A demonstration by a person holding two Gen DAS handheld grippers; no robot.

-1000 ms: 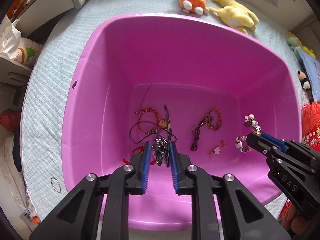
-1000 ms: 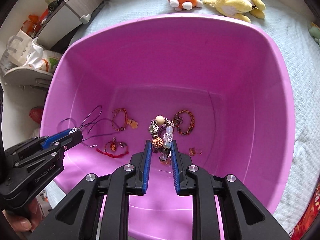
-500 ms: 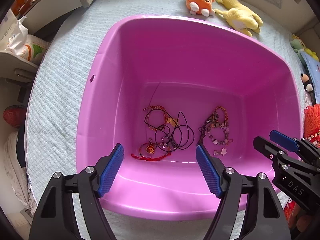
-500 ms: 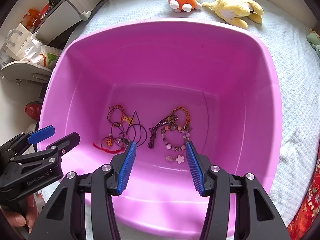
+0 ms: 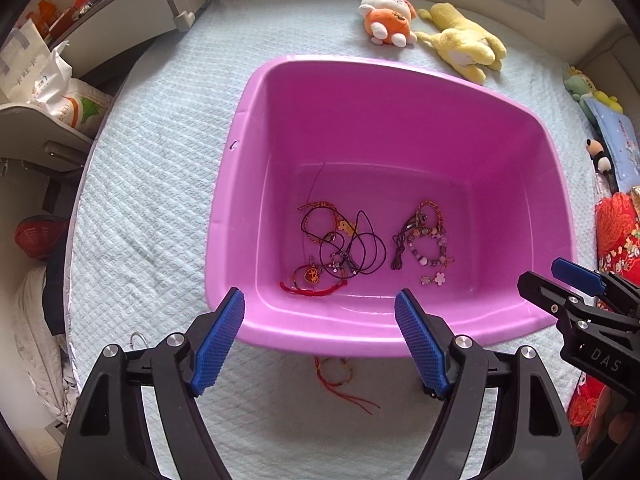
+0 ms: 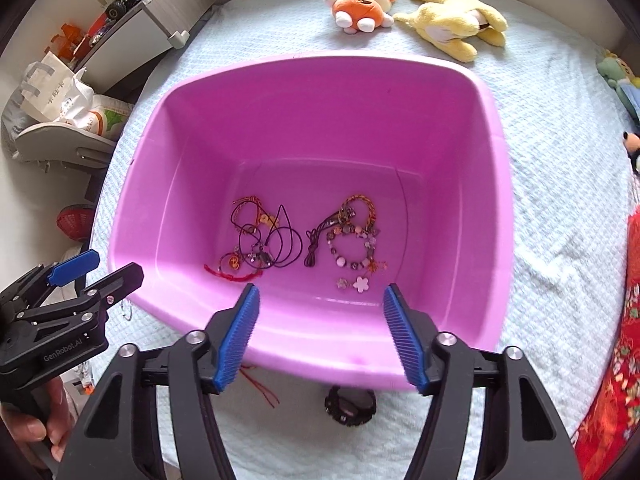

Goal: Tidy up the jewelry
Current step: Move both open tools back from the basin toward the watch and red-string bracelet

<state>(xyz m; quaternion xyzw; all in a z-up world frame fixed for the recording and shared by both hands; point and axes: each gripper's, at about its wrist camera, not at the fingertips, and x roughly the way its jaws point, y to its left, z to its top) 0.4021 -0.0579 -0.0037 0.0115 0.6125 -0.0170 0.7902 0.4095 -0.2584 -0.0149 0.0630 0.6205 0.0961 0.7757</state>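
Both grippers are held spread wide and empty above the near rim of the pink tub (image 5: 256, 332): the left gripper (image 5: 320, 344) and the right gripper (image 6: 320, 334). The jewelry already sorted is seen ahead of and beyond the fingertips, on the tub floor, in two groups lying apart: cord necklaces and red string pieces (image 5: 340, 252) ahead of the left finger, and a beaded bracelet (image 6: 354, 250) with braided bands ahead of the right finger. A flower charm (image 6: 362, 283) lies just beyond the right gripper's tips.

Two pieces are left outside the tub on the bedspread (image 5: 152, 200), below and between the fingers: a red string bracelet (image 5: 334, 372) under the left gripper and a dark beaded bracelet (image 6: 351, 404) under the right gripper.

The next step is judged to be a pickup of these. The tips are best lowered straight over the band itself, not its loose tails, and closed on a single strand so the quilt is not pinched. The red piece is best matched to the string group, the dark beads to the beaded group.
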